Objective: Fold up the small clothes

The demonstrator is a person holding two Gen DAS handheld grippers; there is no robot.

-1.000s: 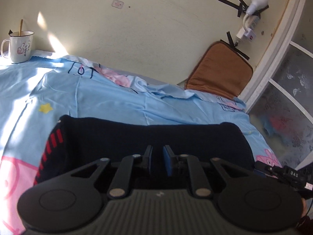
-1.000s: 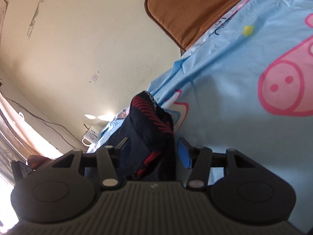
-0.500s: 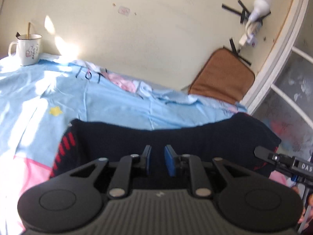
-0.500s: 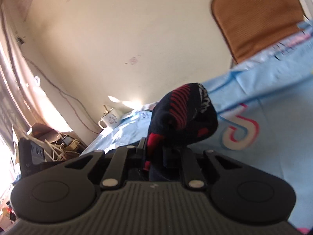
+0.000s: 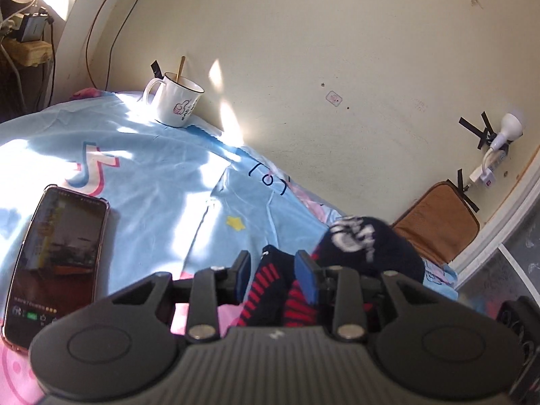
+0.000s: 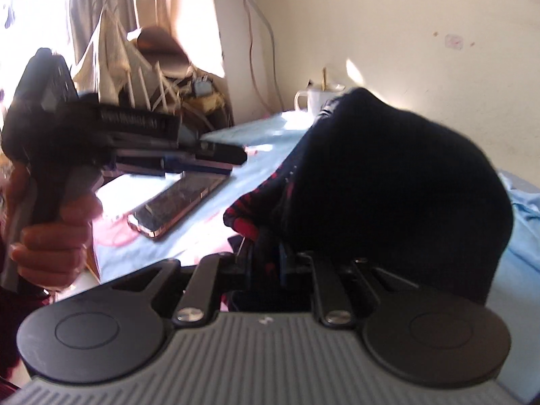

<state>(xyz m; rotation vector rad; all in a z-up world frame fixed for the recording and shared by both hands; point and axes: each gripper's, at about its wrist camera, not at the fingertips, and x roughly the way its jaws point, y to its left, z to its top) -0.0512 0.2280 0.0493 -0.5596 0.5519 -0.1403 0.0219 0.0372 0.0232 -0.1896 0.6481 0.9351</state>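
My right gripper (image 6: 265, 263) jaws clench the dark sock (image 6: 388, 182). My left gripper (image 5: 275, 270) jaws, just opening, straddle its striped end, unpressed. Lay it flat mid-bed (image 5: 162, 168), clear of the phone (image 5: 57, 256).

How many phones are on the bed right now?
1. The phone lies flat on the blue sheet, screen up, near the mug. Others may be hidden behind the dark sock.
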